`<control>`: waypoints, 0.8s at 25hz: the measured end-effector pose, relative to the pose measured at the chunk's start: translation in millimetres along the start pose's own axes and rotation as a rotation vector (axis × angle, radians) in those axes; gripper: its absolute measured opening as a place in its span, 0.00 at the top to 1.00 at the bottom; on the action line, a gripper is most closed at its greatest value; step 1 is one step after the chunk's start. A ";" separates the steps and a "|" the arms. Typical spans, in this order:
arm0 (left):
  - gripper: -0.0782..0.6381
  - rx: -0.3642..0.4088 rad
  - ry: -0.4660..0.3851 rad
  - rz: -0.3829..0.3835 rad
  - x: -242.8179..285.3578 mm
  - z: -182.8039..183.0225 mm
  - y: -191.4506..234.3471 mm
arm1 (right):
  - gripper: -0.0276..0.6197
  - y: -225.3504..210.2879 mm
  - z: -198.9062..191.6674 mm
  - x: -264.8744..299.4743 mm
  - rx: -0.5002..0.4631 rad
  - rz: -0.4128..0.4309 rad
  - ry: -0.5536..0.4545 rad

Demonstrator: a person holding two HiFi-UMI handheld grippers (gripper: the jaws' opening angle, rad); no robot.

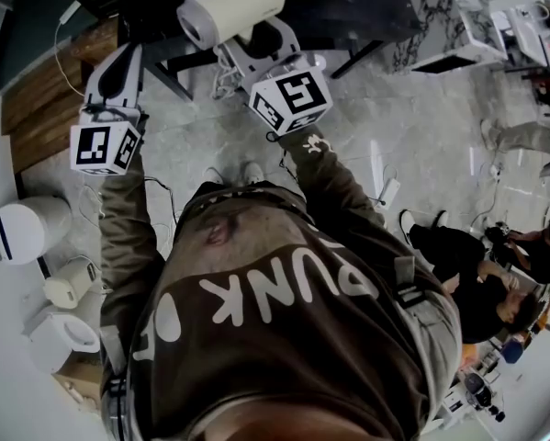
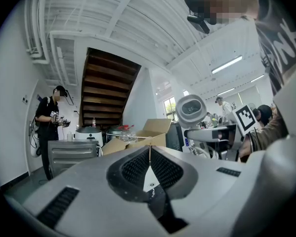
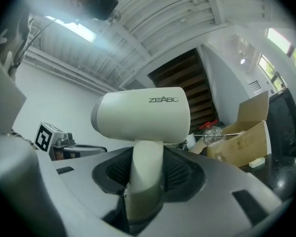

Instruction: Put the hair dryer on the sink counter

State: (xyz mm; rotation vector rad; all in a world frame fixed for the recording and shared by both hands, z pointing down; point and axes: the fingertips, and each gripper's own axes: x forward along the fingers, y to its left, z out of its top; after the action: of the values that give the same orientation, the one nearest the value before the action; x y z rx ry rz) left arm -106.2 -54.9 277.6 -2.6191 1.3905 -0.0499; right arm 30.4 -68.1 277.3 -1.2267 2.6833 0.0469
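hair dryer point(image 1: 230, 7) in right gripper point(image 1: 259, 46)

The floor point(image 1: 348, 141) is grey stone. A dark wooden staircase point(image 2: 105, 93) rises between white walls point(image 2: 12, 98), under a ribbed white ceiling point(image 2: 118, 19) with strip lights point(image 2: 227, 64).

Cream-white hair dryer point(image 3: 143, 115), black-and-white checkered marker cube point(image 1: 291, 100)

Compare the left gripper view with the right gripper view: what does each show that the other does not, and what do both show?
Only the left gripper view: the left gripper with its jaws shut on nothing, and a standing person by the wall. Only the right gripper view: the right gripper with its jaws clamped on the handle of the hair dryer. Both: the hair dryer, the dark staircase and an open cardboard box.
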 end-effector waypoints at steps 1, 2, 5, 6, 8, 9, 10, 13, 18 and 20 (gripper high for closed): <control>0.88 0.006 0.003 0.004 3.0 0.5 -3.6 | 0.71 -3.1 0.7 -1.5 0.003 0.005 -0.002; 0.88 0.013 0.005 0.008 6.0 1.2 -6.9 | 0.71 -6.1 1.6 -3.0 0.004 0.010 -0.002; 0.88 0.023 0.010 0.026 14.6 3.4 -11.4 | 0.71 -14.7 4.0 -4.1 0.001 0.019 0.003; 0.88 0.021 0.012 0.031 17.1 3.2 -11.5 | 0.71 -17.0 3.7 -3.6 0.002 0.020 0.006; 0.88 0.019 0.019 0.033 23.6 0.7 -9.6 | 0.71 -22.1 1.0 -0.2 0.009 0.017 0.012; 0.88 0.021 0.022 0.033 27.6 -1.6 -6.7 | 0.71 -25.2 -1.0 3.4 0.014 0.014 0.015; 0.88 0.022 0.023 0.034 31.8 -4.5 -2.6 | 0.71 -28.5 -3.3 8.1 0.018 0.011 0.017; 0.88 0.016 0.027 0.039 47.0 -15.8 12.4 | 0.71 -39.3 -14.6 25.7 0.029 0.002 0.028; 0.88 -0.002 0.037 0.033 81.1 -48.1 56.3 | 0.71 -57.8 -43.6 74.5 0.037 -0.014 0.069; 0.88 0.009 0.038 0.033 97.4 -60.2 79.5 | 0.71 -66.1 -55.7 100.5 0.037 -0.019 0.087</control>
State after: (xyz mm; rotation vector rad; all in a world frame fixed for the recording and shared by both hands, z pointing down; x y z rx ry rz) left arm -123.2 -187.2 318.3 -2.6002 1.4427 -0.1013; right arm 7.0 -192.6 316.6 -1.2720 2.7326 -0.0599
